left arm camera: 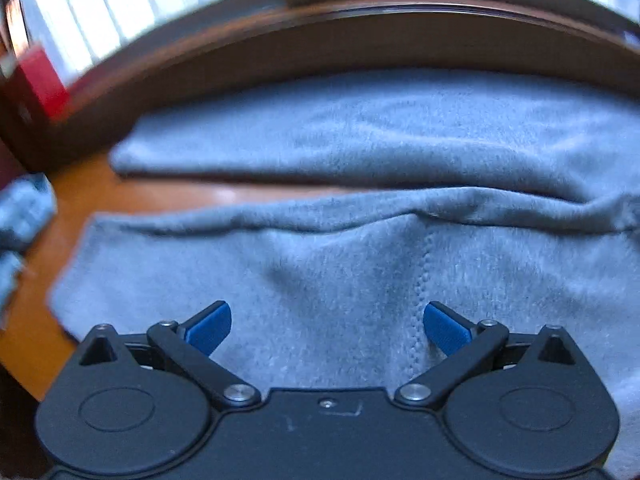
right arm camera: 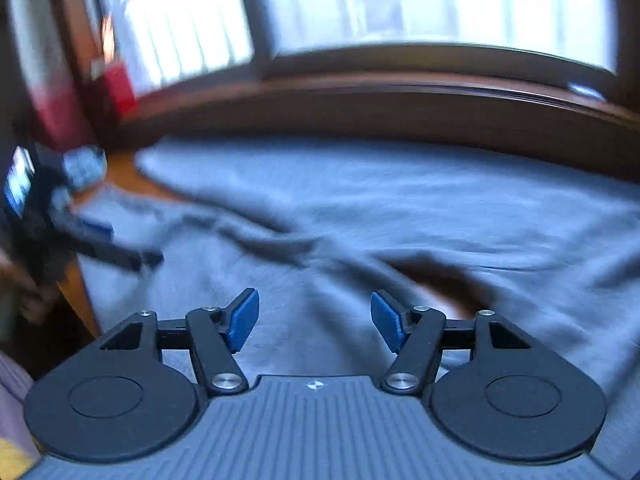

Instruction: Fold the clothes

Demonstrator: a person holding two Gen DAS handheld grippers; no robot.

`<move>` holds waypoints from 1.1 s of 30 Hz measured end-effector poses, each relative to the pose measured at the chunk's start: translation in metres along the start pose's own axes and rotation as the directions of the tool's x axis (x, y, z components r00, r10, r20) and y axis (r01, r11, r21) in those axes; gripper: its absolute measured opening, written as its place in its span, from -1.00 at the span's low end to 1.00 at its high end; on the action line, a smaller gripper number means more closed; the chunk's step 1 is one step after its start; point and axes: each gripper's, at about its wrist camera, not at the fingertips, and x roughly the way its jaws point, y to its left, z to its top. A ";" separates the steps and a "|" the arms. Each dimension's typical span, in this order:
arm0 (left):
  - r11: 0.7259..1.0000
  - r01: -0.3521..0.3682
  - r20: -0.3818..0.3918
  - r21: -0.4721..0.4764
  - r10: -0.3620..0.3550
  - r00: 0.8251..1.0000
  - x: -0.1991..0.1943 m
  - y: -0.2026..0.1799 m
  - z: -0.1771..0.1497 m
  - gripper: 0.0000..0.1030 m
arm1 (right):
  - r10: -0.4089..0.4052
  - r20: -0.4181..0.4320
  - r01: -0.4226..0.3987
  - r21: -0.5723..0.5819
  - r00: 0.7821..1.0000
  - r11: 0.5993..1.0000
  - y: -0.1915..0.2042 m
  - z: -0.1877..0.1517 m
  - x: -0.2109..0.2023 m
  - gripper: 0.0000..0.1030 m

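Blue-padded, both the left tool (left arm camera: 327, 326) and right tool (right arm camera: 315, 322) hang spread, empty, above the grey garment (left arm camera: 360, 272).

No legible text, labels, brands or numbers in either view; both frames are blurred by motion.

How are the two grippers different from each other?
The left gripper has a smooth black body, while the right gripper has a ribbed one. The left gripper's jaws stand a bit wider apart than the right gripper's. The left gripper hangs over a stitched seam in the grey garment; the right gripper hangs over plain cloth beside a gap showing the wooden table. Both have blue pads and hold nothing.
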 end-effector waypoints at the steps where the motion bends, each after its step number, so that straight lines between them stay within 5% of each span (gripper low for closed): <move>1: 1.000 0.017 -0.006 -0.011 -0.017 1.000 0.001 0.005 -0.001 1.00 | -0.012 -0.028 0.011 -0.013 1.000 1.000 0.008 0.001 0.016 0.25; 3: 1.000 0.013 0.000 -0.009 -0.013 1.000 -0.001 0.010 -0.006 1.00 | -0.025 -0.084 0.024 -0.010 0.996 1.000 0.026 -0.001 0.043 0.27; 8: 0.995 -0.017 -0.005 -0.095 0.017 1.000 -0.008 0.044 -0.032 1.00 | -0.017 -0.043 0.013 -0.099 0.999 0.995 0.068 -0.007 0.062 0.45; 12: 0.978 -0.056 -0.036 -0.202 0.050 0.998 -0.011 0.075 -0.044 1.00 | 0.054 -0.005 -0.054 -0.105 0.999 0.993 0.088 -0.007 0.070 0.40; 15: 0.976 -0.087 -0.043 -0.202 0.080 0.996 -0.017 0.080 -0.047 1.00 | 0.072 0.039 -0.071 -0.023 0.997 0.997 0.083 -0.006 0.056 0.37; 19: 0.981 -0.090 -0.028 -0.173 0.087 0.996 -0.026 0.073 -0.047 1.00 | -0.025 0.150 0.020 0.033 0.988 0.999 0.055 -0.018 0.009 0.37; 22: 0.983 -0.097 -0.003 -0.154 0.098 0.995 -0.026 0.068 -0.043 1.00 | -0.216 0.207 0.187 0.149 0.954 0.971 0.012 -0.037 -0.032 0.38; 24: 0.981 -0.084 0.016 -0.174 0.088 0.996 -0.032 0.069 -0.043 1.00 | -0.358 0.173 0.310 0.254 0.917 0.916 -0.025 -0.054 -0.054 0.40; 27: 0.976 -0.105 0.022 -0.191 0.111 0.994 -0.038 0.069 -0.042 1.00 | -0.461 0.049 0.415 0.361 0.886 0.835 -0.079 -0.080 -0.070 0.40; 33: 0.965 -0.208 -0.011 -0.161 0.209 0.978 -0.038 0.066 -0.039 1.00 | -0.587 -0.048 0.577 0.264 0.808 0.773 -0.120 -0.096 -0.074 0.53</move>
